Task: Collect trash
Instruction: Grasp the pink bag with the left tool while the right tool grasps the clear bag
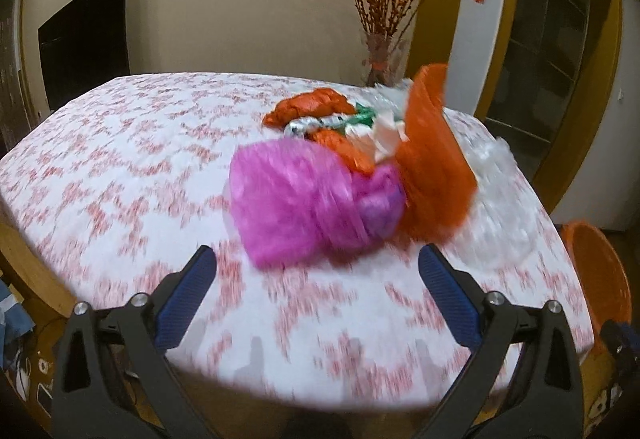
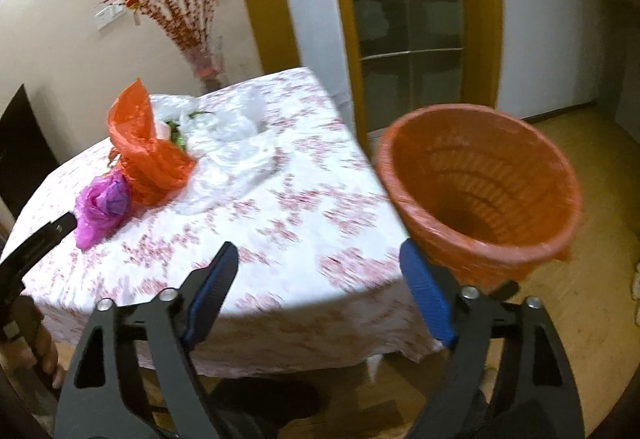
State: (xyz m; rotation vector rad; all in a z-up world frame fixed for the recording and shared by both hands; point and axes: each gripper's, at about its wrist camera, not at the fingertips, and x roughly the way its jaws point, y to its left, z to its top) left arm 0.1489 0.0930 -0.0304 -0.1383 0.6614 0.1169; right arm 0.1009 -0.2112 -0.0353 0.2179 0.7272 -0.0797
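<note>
Two hand-held tools with black arms and blue finger pads appear, one per camera, and both stand spread wide with nothing between their fingers. From the left wrist view, the left tool (image 1: 316, 271) hovers over the near part of a tabletop (image 1: 120, 159) covered by a white cloth with a red floral print. Just ahead of it lies a crumpled pink plastic bag (image 1: 304, 199), blurred by motion. Touching the pink bag's right side is a large orange plastic bag (image 1: 436, 175) that stands up partly open. Behind these sit another wad of orange plastic (image 1: 308, 107), some green and white scraps (image 1: 360, 119), and clear crinkled plastic (image 1: 496, 175) toward the right edge. From the right wrist view, the right tool (image 2: 320, 271) is held at the tabletop's near right edge, released and empty. An orange woven-look wastebasket (image 2: 480, 191) sits to the right of the tabletop, tilted with its open mouth facing the camera, just beside the right finger; whether they touch cannot be told. A vase of red-berried branches (image 2: 188, 19) stands at the far side near the wall.
</note>
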